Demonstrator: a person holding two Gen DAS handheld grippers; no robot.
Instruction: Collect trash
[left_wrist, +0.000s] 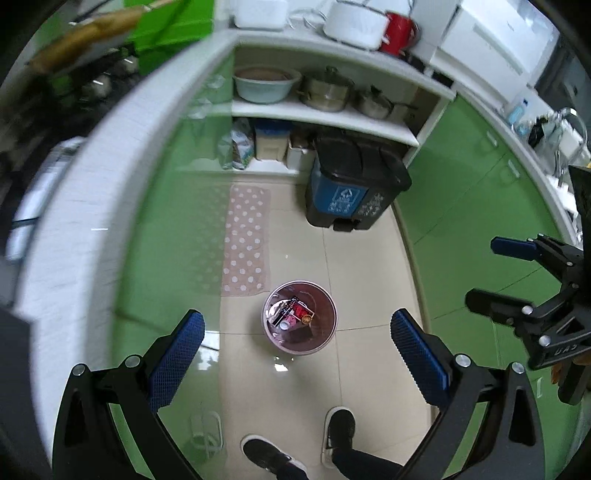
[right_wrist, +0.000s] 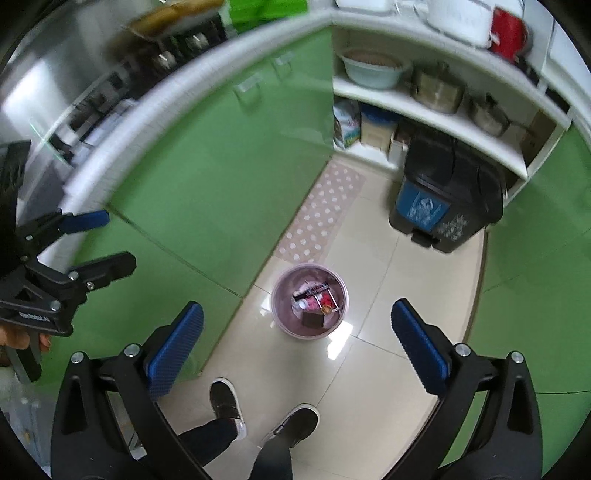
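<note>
A small pink waste bin (left_wrist: 303, 348) (right_wrist: 307, 333) stands on the tiled floor far below both grippers. Inside it lies trash (left_wrist: 291, 314) (right_wrist: 314, 299): wrappers, red scraps and a dark box. My left gripper (left_wrist: 297, 317) hangs high over the bin, open, with nothing between its blue pads. My right gripper (right_wrist: 297, 308) is likewise open and empty above the bin. Each gripper shows in the other's view: the right gripper (left_wrist: 491, 275) at the right edge, the left gripper (right_wrist: 114, 240) at the left edge, held in a hand.
A black and blue pedal bin (left_wrist: 351, 188) (right_wrist: 443, 195) stands by open shelves holding pots. A polka-dot mat (left_wrist: 245, 240) (right_wrist: 321, 218) lies beside green cabinets (left_wrist: 166, 221). A person's dark shoes (left_wrist: 340, 428) (right_wrist: 225, 402) stand just before the pink bin.
</note>
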